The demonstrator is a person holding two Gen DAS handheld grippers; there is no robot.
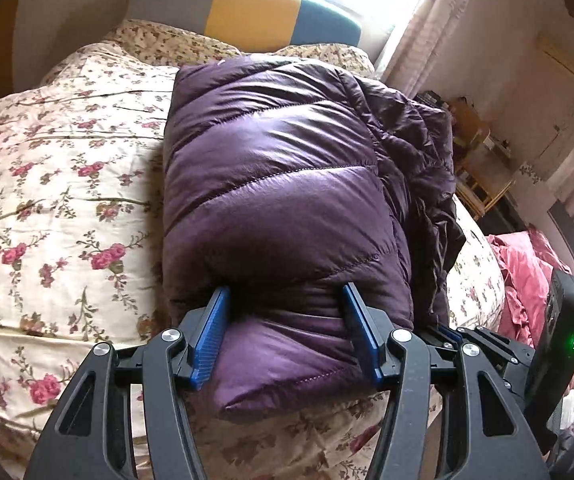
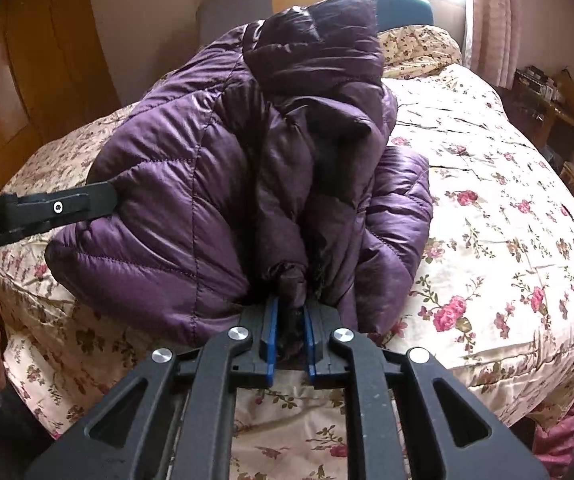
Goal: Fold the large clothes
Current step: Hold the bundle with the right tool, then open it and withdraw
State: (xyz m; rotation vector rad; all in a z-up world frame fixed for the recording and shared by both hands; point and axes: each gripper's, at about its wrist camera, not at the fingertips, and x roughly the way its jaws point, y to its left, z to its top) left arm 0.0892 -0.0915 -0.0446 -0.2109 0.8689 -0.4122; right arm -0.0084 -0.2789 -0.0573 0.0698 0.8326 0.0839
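Observation:
A purple quilted down jacket (image 1: pixel 279 168) lies folded into a thick bundle on the floral bedspread (image 1: pixel 47 184). My left gripper (image 1: pixel 285 292) stands wide open with its blue pads on either side of the jacket's near puffy edge; the padding bulges between them. In the right wrist view the jacket (image 2: pixel 191 184) shows its bunched dark folds and hood (image 2: pixel 327 40) on top. My right gripper (image 2: pixel 290 312) is shut on a dark fold of the jacket's near edge. The left gripper's black finger (image 2: pixel 67 206) reaches the jacket from the left.
The bed fills both views, with a grey, yellow and teal headboard (image 1: pixel 247 12) at the far end. A wooden wardrobe (image 2: pixel 39 60) stands left of the bed. Wooden furniture (image 1: pixel 479 160) and red bedding (image 1: pixel 527 280) lie to the right. Curtains (image 2: pixel 491 12) hang by the window.

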